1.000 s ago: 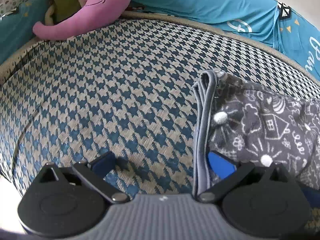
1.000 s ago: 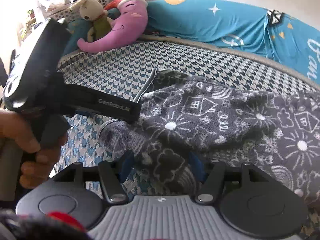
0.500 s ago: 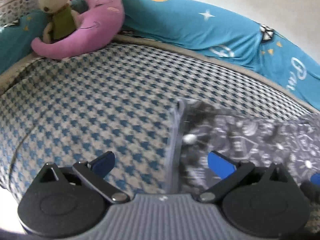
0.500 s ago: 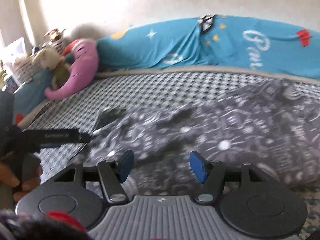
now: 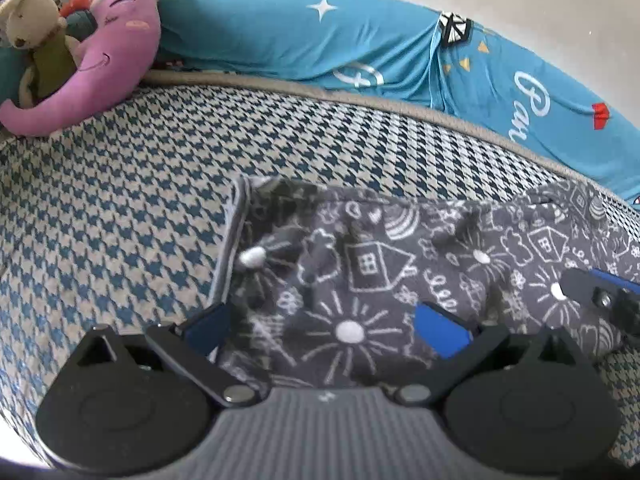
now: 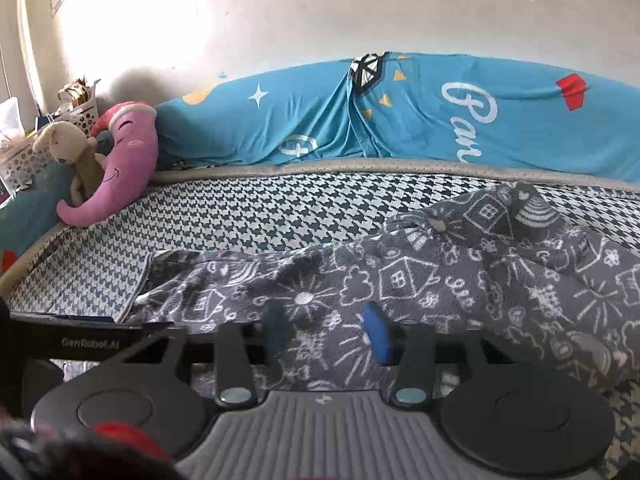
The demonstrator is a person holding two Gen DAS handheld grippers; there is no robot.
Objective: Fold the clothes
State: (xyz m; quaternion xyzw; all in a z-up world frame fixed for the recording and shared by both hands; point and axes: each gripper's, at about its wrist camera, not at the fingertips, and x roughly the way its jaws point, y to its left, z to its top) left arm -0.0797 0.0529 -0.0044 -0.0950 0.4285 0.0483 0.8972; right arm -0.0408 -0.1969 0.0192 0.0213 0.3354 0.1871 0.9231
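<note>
I can read "GenRobot.AI" in pale letters on the black bar of the left gripper (image 6: 88,342). On the blue bedcover (image 6: 500,120) along the bed's far edge, white script starts "Pan"; the rest is cut off.

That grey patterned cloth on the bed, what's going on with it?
A person is folding the grey garment on the houndstooth bed, a handheld gripper in each hand. The left gripper is open over the garment's left end, near its hem. The right gripper is also open above the middle. Neither grips fabric. The garment lies rumpled, not neatly folded. Plush toys sit at the head.
</note>
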